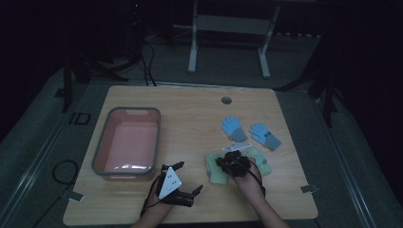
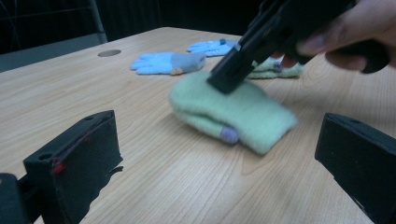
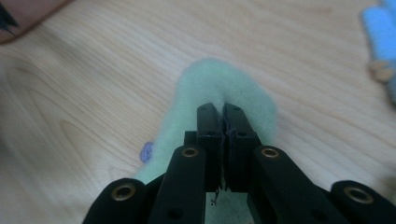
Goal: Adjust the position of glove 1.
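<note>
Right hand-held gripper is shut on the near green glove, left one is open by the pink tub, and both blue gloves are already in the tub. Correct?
Not quite. The two blue gloves lie on the table beyond the green ones; the pink tub holds no gloves, as the high view shows. The rest stands: the right hand-held gripper is shut on the green glove, and the left hand-held gripper is open by the tub.

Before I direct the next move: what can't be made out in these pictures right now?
- High view: the right claw and hand hide much of the two green gloves; dim light.
- Right gripper view: whether the shut jaws actually pinch the green glove; fabric blurred.
- Left gripper view: the far green glove is partly hidden behind the right claw.
</note>
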{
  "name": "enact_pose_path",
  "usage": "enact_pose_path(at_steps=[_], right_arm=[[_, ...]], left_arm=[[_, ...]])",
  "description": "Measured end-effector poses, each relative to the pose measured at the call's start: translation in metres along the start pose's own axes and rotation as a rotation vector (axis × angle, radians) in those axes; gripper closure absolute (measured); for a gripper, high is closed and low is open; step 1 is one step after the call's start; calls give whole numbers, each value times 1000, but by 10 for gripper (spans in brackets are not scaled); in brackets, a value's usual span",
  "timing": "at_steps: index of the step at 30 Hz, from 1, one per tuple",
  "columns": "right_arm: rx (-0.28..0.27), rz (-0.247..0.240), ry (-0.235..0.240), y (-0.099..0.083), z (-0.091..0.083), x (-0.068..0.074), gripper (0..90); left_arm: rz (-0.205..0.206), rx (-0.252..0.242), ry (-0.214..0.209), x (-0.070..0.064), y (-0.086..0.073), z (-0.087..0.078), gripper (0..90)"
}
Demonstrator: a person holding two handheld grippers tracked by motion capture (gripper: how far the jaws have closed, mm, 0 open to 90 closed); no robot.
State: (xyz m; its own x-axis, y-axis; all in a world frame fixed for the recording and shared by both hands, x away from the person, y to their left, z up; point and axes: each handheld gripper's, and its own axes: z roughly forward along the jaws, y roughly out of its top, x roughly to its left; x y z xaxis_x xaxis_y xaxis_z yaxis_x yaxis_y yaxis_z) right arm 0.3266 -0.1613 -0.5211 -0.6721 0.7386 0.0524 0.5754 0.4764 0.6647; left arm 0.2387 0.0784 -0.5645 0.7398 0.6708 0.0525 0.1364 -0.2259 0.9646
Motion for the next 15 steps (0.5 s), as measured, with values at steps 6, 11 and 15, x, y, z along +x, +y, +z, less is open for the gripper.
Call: enact_pose_path(at_steps=[6,11,15], right_arm=[[40,1,4,-3,16,-4,849],[36,8,13,-4,18,-5,795],[34,-12,-10,-4,21,0,716]], left_arm=[[0,0,-1,0,0,0,2],[0,1,-2,0,0,0,2],[0,1,-2,0,0,0,2]])
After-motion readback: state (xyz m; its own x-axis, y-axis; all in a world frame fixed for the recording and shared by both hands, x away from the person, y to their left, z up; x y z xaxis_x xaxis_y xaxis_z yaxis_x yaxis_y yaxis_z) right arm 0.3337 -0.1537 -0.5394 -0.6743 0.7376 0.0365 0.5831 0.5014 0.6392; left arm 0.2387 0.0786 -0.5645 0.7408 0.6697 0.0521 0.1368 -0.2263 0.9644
